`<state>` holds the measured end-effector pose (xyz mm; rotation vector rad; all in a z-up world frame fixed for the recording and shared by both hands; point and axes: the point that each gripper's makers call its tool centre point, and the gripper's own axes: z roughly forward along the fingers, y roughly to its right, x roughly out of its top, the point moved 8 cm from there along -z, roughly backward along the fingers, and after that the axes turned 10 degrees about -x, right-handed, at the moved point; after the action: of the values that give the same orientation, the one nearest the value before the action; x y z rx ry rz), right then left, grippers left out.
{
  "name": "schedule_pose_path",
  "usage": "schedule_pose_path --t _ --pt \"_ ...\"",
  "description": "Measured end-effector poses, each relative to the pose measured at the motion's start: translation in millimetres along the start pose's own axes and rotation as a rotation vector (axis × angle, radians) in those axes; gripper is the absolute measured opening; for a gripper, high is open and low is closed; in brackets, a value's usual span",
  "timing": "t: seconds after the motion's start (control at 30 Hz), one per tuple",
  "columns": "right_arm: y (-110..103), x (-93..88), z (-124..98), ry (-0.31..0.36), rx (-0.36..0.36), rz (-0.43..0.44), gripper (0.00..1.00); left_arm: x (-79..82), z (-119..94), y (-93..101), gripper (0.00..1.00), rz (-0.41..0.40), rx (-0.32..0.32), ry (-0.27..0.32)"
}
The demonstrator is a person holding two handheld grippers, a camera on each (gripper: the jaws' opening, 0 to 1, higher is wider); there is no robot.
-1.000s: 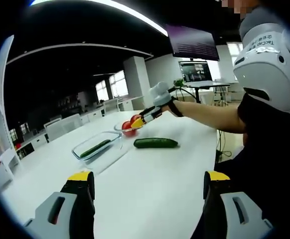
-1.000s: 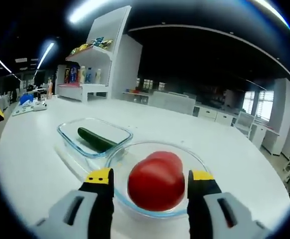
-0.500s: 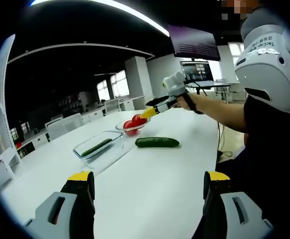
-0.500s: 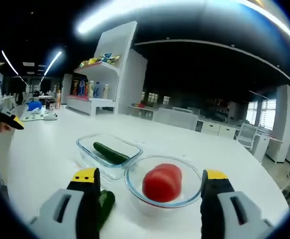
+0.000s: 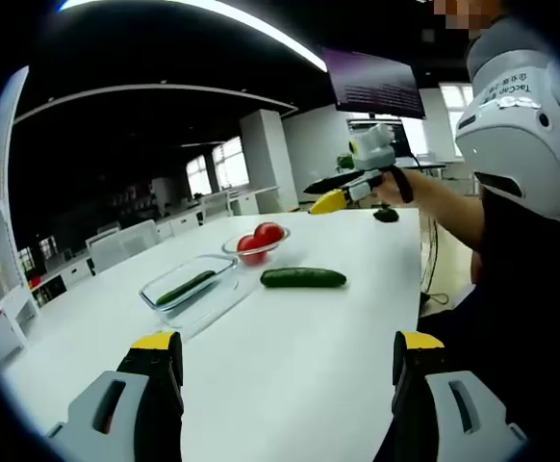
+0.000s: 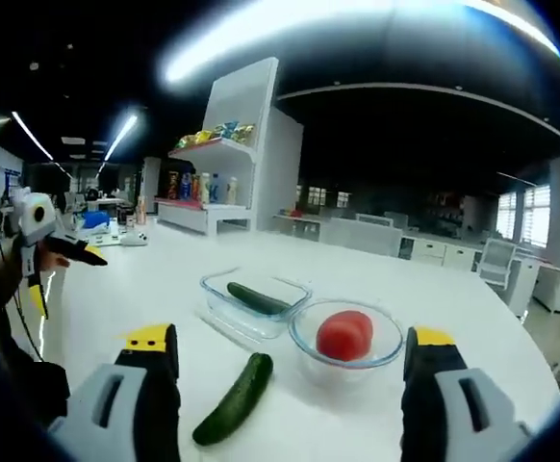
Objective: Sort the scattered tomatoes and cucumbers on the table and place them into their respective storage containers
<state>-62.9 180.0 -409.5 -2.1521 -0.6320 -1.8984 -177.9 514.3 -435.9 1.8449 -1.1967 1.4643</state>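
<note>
Tomatoes [image 5: 262,240] sit in the bowl [image 6: 346,358], one cucumber [image 6: 254,298] in the tray [image 6: 252,313] beside it. Loose cucumber [image 6: 234,398] lies before bowl, left to sort. Both grippers [image 5: 275,361] [image 6: 294,351] spread, empty.

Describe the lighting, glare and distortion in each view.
Left gripper view: fisheye bends the table edge; a bright ceiling strip glares overhead while the room behind stays dark; the loose cucumber is sharp. Right gripper view: a ceiling light smears into broad glare; the round bowl shows soft reflections.
</note>
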Motion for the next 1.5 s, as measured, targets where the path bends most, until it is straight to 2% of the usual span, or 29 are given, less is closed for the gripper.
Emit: schedule_pose_path --t 0.17,0.3,0.5,0.6,0.83,1.0,1.07,1.13,1.23,1.37,1.5 --pt "-5.1 -8.8 -15.9 -0.041 0.048 0.024 0.94 0.2 2.9 1.7 0.90 0.003 -0.007 -0.004" --pt "-3.5 -15.8 -25.7 -0.081 0.052 0.020 0.95 0.6 3.6 2.4 0.90 0.003 -0.007 -0.005" --pt "-2.9 -34.9 -35.3 -0.181 0.061 -0.049 0.94 -0.3 4.4 2.3 0.90 -0.003 -0.003 -0.005" --pt "-3.4 -40.9 -37.5 -0.196 0.059 -0.064 0.94 -0.6 5.6 3.1 0.90 -0.003 -0.008 -0.006" --pt "-2.7 -41.4 -38.0 -0.203 0.051 -0.053 0.95 0.1 6.3 2.4 0.90 -0.002 -0.011 -0.006" --pt "-5.2 -45.3 -31.6 -0.223 0.058 -0.033 0.94 0.1 5.7 1.6 0.90 -0.002 -0.010 -0.006" --pt "-9.7 -54.0 -27.3 -0.283 0.079 0.023 0.93 -0.4 5.5 1.2 0.90 -0.002 -0.008 -0.006" --pt "-15.0 -60.3 -21.1 -0.310 0.104 0.060 0.93 -0.8 6.1 1.5 0.90 -0.002 -0.009 -0.007" --pt "-24.1 -67.6 -8.8 -0.321 0.135 0.091 0.91 -1.2 6.2 2.4 0.90 -0.007 -0.011 -0.001" --pt "-32.4 -66.9 6.4 -0.311 0.148 0.118 0.85 -2.9 5.4 1.8 0.90 -0.009 -0.007 -0.008" --pt "-42.1 -69.1 23.9 -0.340 0.172 0.132 0.79 -2.1 5.4 1.7 0.90 -0.014 -0.011 -0.001"
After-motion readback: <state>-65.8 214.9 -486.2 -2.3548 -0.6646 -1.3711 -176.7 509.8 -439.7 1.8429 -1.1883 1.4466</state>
